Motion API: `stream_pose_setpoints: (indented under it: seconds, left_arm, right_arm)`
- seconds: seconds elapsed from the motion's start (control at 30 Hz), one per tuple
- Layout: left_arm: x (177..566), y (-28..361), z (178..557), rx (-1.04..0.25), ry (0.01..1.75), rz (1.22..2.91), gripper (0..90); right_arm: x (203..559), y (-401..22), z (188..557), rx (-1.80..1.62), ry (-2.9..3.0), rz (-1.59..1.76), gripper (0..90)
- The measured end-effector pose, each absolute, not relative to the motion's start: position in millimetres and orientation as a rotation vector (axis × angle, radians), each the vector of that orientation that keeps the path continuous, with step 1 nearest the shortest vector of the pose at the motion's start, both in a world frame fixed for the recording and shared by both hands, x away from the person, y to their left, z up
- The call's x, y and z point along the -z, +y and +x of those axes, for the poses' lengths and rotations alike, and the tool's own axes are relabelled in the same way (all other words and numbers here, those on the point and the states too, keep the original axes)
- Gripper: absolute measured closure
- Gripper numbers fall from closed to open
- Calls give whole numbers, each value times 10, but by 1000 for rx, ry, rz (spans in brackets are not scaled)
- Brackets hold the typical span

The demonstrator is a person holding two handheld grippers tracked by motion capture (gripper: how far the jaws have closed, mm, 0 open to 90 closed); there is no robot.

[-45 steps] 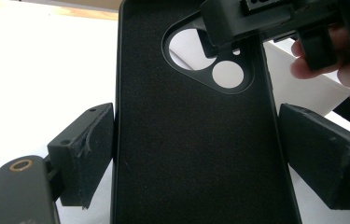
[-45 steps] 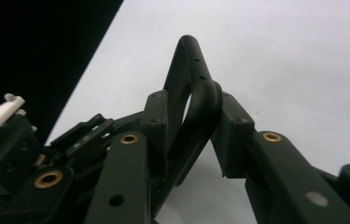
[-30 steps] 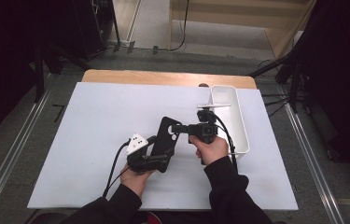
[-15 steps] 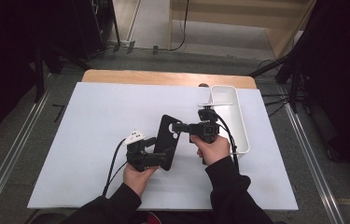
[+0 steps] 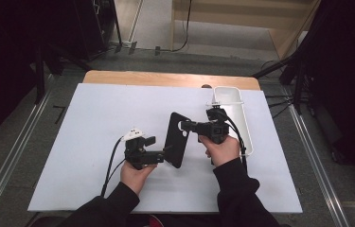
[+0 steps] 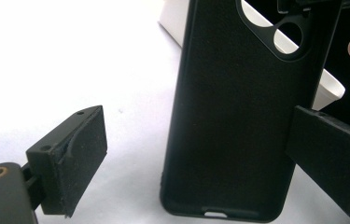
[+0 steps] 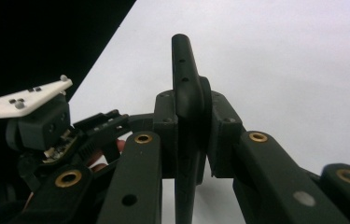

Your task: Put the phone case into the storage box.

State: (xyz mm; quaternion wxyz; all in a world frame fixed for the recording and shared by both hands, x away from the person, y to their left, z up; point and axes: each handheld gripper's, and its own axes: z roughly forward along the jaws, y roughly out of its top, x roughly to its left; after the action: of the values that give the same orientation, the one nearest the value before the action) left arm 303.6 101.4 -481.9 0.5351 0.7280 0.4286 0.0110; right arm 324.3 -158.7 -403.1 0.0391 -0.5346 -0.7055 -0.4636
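Standing between the left gripper's [image 6: 200, 158] parted jaws (untouched), phone case [image 6: 242, 116], right-clamped.

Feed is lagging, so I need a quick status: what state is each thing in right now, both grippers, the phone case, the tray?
Left gripper: jaws open, standing either side of the case, pads clear of it.
Right gripper: shut on the case's edge.
Phone case: black, empty, held up off the table, camera cutout toward the right gripper.
White tray: upright on the table, contents cannot be told.
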Motion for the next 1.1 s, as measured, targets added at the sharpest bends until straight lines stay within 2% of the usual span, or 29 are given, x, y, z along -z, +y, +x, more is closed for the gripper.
stream_pose_setpoints:
  seconds: [0.3,0.63,0.7,0.93,1.1]
  left_arm:
    - [4755,1054,3109,-46,1013,1813,52]
    - [4690,1150,3225,31,975,1883,64]
    - [4686,1165,3232,71,952,1887,142]
    - [4561,1176,3228,58,875,1945,157]
    - [4460,1194,3220,103,849,1949,194]
  right_arm:
    - [3967,-1642,3195,1445,-2208,-1637,745]
    - [3960,-1642,3156,1454,-2266,-1595,745]
    - [3963,-1638,3147,1464,-2289,-1576,745]
    - [3971,-1625,3127,1474,-2334,-1533,745]
    - [3940,-1638,3090,1492,-2365,-1486,745]
